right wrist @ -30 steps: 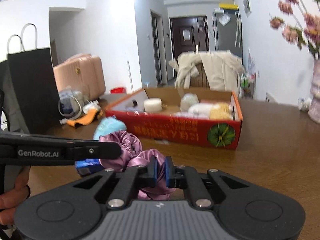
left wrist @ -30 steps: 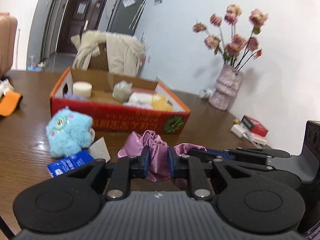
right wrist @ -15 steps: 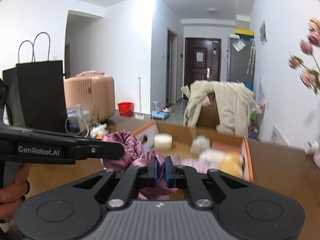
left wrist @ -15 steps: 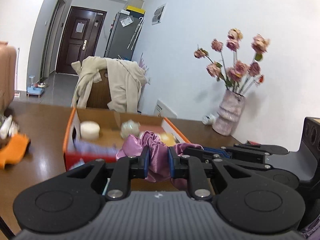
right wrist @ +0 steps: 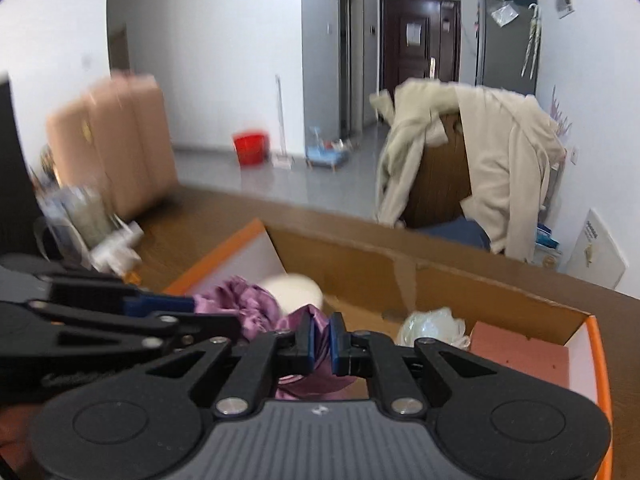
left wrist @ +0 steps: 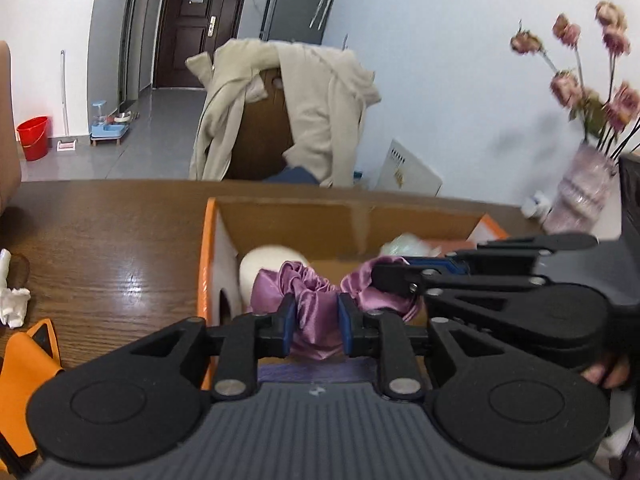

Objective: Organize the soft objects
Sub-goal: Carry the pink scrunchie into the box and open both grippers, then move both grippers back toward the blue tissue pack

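At the far left a flat orange cloth and a crumpled white tissue lie on the dark brown wooden table. Next comes the open cardboard box with orange edges, standing on the table, with a cream round cushion-like thing inside by its left wall.

Over the box, both grippers hold one shiny purple satin scrunchie between them. The left gripper has the cloth bunched between its blue pads, which press on it from both sides; its jaws have just been opening a little, yet the fabric sits pinched there. The right gripper, coming in from the right side of the left wrist view, has its fingers nearly pressed together, nipping a thin fold of the same purple cloth. The scrunchie hangs above the box's left part, just in front of the cream cushion.

Further right in the box sit a pale crinkled plastic bundle and a pink flat pad. Behind the table a beige coat draped over a brown chair stands, and at the far right a mottled pink vase of faded pink flowers rests on the table against the white wall.
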